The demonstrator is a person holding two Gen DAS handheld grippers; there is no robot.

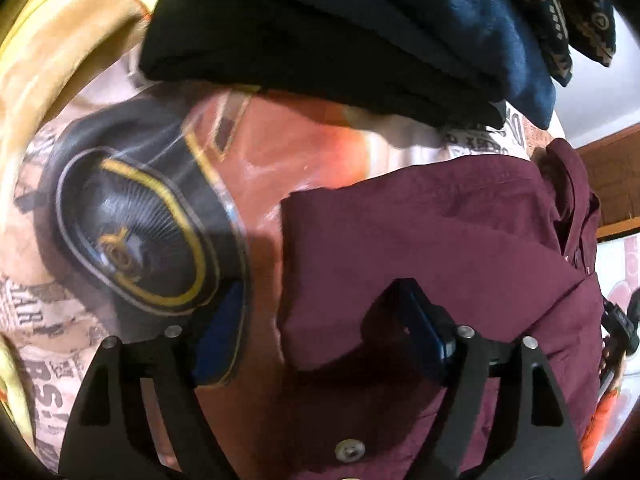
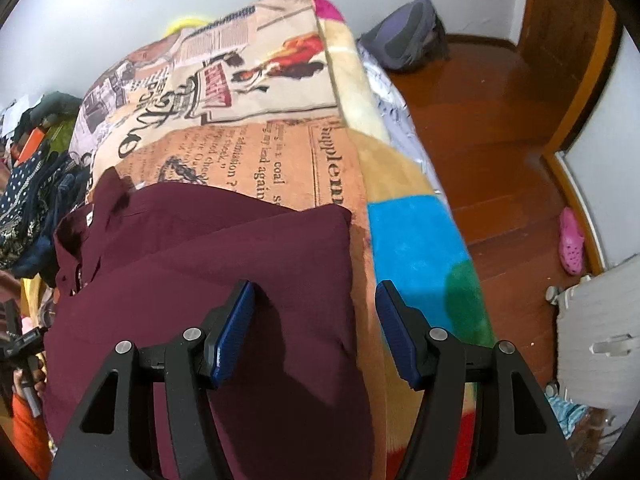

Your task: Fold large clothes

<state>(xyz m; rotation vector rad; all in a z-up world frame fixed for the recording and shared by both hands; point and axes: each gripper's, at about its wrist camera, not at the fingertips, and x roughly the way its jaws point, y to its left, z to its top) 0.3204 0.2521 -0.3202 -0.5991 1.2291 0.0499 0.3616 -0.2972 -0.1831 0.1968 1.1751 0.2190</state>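
Note:
A maroon collared shirt [image 1: 432,240] lies partly folded on a bed covered with a newspaper-print blanket [image 1: 288,160]. It also shows in the right wrist view [image 2: 224,264], collar at the far left. My left gripper [image 1: 320,332] is open and empty, low over the shirt's left edge; one pad sits over the blanket, the other over the shirt. My right gripper [image 2: 312,332] is open and empty above the shirt's right edge; its left pad is over the cloth, its right pad over the blanket [image 2: 256,152].
A stack of dark folded clothes [image 1: 320,32] lies beyond the shirt, with patterned garments [image 2: 28,200] beside it. A yellow blanket [image 1: 48,60] bunches at the left. The bed edge drops to a wooden floor [image 2: 500,140] with a pink shoe [image 2: 570,240] and a grey bag [image 2: 408,36].

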